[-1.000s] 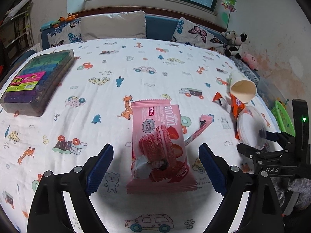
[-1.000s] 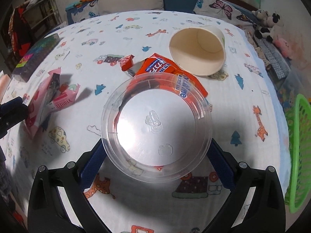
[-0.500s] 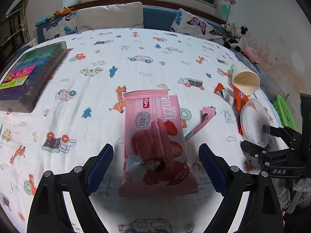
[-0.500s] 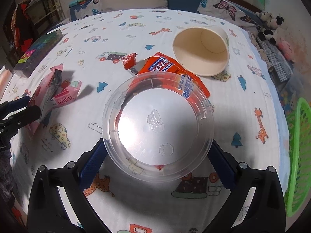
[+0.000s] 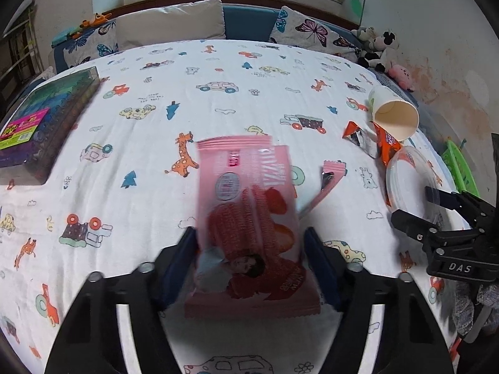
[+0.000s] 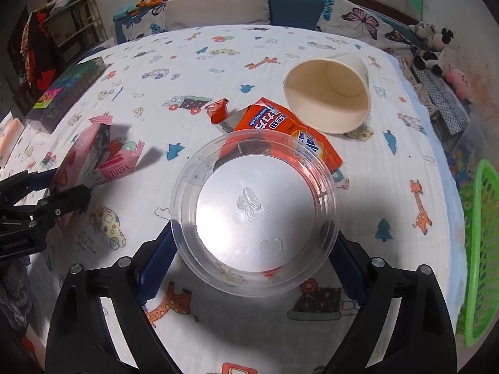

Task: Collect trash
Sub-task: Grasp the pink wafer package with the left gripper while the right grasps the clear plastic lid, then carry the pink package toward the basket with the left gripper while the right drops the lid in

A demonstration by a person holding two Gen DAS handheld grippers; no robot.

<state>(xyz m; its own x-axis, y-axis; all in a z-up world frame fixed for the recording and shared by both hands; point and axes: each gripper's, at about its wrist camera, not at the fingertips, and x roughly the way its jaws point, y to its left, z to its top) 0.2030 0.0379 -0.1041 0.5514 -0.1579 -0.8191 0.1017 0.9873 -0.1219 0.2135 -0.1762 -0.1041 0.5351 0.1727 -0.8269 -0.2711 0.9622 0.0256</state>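
My left gripper (image 5: 251, 261) has closed its blue pads against the sides of a pink biscuit wrapper (image 5: 249, 215) lying on the cartoon-print sheet (image 5: 218, 99). A smaller pink wrapper (image 5: 330, 177) lies just right of it. My right gripper (image 6: 252, 255) is shut on a clear plastic lid (image 6: 254, 208), which partly covers an orange snack wrapper (image 6: 271, 118). A small red wrapper scrap (image 6: 218, 112) and a paper cup (image 6: 330, 96) on its side lie beyond the lid. The left gripper also shows in the right wrist view (image 6: 46, 199), at the far left.
A green basket (image 6: 480, 243) stands off the right edge of the bed. A box of coloured items (image 5: 40, 124) sits at the left edge. Pillows (image 5: 171, 28) and soft toys (image 5: 377, 46) line the far side.
My left gripper's jaws have closed from wide open onto the pink biscuit wrapper. The right gripper keeps holding the clear lid in about the same place.
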